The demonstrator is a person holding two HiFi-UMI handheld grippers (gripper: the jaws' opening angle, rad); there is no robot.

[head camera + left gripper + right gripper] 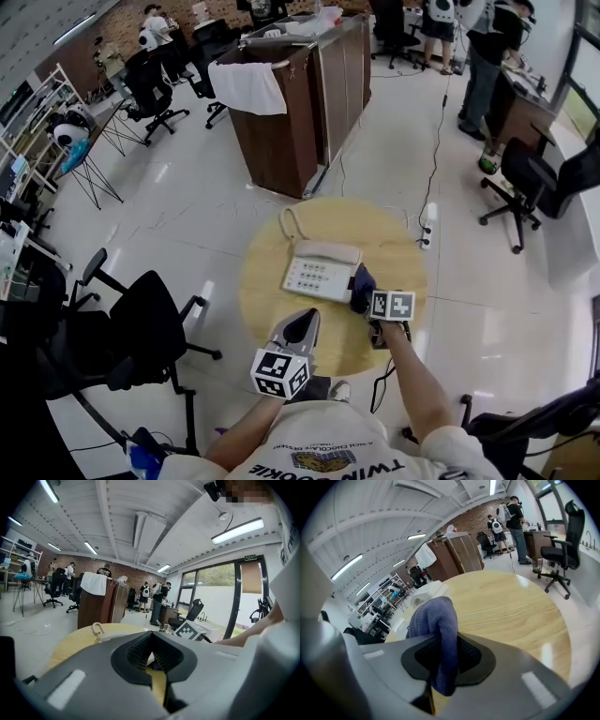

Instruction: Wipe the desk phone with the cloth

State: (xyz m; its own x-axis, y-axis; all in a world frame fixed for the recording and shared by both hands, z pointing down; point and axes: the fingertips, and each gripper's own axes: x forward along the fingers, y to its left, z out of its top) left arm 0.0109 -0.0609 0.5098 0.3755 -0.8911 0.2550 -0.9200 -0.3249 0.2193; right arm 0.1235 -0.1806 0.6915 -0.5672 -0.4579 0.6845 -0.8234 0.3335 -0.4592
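A cream desk phone with its handset and coiled cord sits on the round wooden table. My right gripper is shut on a blue cloth at the phone's right front corner; the cloth bulges out from between its jaws in the right gripper view, with the phone behind it. My left gripper hovers over the table's near edge, in front of the phone, jaws shut with nothing between them. In the left gripper view the phone peeks over the left gripper.
A tall brown cabinet with a white cloth draped on it stands beyond the table. Black office chairs are at the left and another at the right. A power strip and cables lie on the white floor. People stand far back.
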